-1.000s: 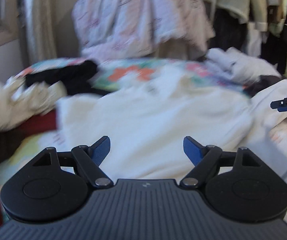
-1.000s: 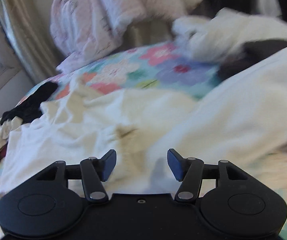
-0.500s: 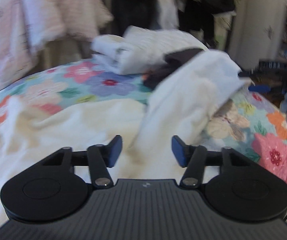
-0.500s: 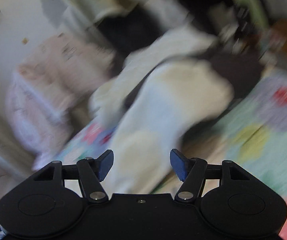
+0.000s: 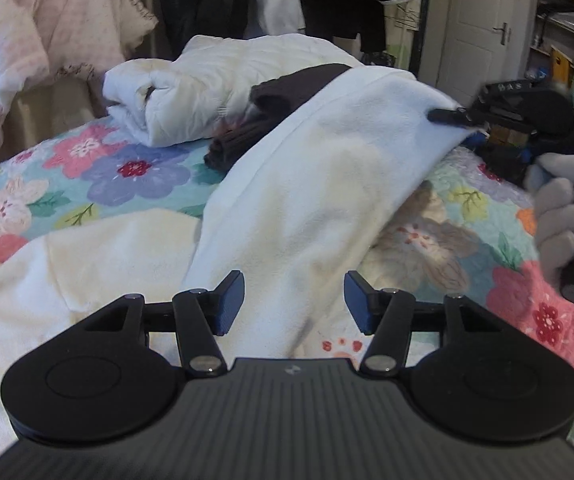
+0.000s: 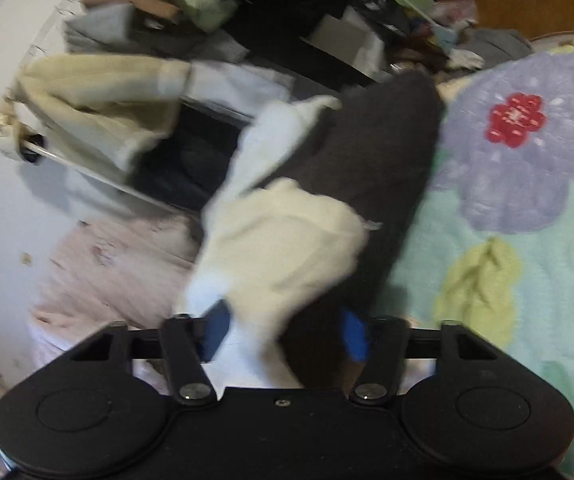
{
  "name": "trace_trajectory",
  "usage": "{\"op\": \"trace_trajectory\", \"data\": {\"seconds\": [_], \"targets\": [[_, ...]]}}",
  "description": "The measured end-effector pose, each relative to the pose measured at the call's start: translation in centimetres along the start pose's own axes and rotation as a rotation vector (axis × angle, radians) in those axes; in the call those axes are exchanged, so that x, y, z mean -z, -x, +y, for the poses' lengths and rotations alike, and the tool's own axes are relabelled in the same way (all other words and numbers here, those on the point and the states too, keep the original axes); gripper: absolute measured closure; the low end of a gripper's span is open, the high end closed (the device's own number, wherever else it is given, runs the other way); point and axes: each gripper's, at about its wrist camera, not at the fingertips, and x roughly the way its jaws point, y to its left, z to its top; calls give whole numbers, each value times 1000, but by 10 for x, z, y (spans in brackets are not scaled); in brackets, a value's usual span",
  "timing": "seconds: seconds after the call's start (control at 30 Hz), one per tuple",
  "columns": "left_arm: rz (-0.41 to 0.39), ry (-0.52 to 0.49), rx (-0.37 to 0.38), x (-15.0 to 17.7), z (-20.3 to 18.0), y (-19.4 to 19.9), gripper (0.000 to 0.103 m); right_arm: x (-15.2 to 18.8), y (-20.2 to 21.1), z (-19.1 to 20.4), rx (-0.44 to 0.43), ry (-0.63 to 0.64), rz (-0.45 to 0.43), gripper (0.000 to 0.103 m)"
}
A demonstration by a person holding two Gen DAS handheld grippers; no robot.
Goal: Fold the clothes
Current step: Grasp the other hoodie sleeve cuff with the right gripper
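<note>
White fleece fills my left view: the garment [image 5: 319, 184] lies part spread on the floral bedspread [image 5: 119, 168], with one long section lifted off the bed and stretched up to the right; my left gripper [image 5: 293, 302] hangs over its lower end with jaws apart and nothing between them; at the far end my right gripper [image 5: 467, 118] has the cloth's tip pinched, my gloved hand [image 5: 559, 216] on its handle; behind lie a folded white bundle [image 5: 207, 92] and a dark garment [image 5: 287, 116], which I take as pieces already dealt with, though I cannot be sure

From the right view, tilted and blurred, my right gripper [image 6: 283, 334] has the pale fleece [image 6: 283, 240] bunched between its blue pads [image 6: 217, 330]; the jaws look partly closed on it, the cloth hiding just how tight; the dark garment [image 6: 371, 184] sits beyond on the bedspread [image 6: 519, 208], and a clothes rail [image 6: 99, 112] crowds the background

By my judgement this piece is early in its fold: one end raised, no crease laid, the body rumpled; I have yet to carry the end over, flatten, fold again and stack
</note>
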Motion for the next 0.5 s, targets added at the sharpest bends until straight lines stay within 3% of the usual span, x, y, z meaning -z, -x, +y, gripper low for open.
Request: {"op": "trace_trajectory", "data": {"seconds": [0.1,0.2,0.5], "targets": [[-28,7,1,-2,2,5,48,2,7,27,9,173,-24,90],[-58,10,5,-6,1,10,46,7,10,51,-40,287,-22,91],[-122,-10,-29,2,3,39,39,47,-3,107,-312,477,195,91]]}}
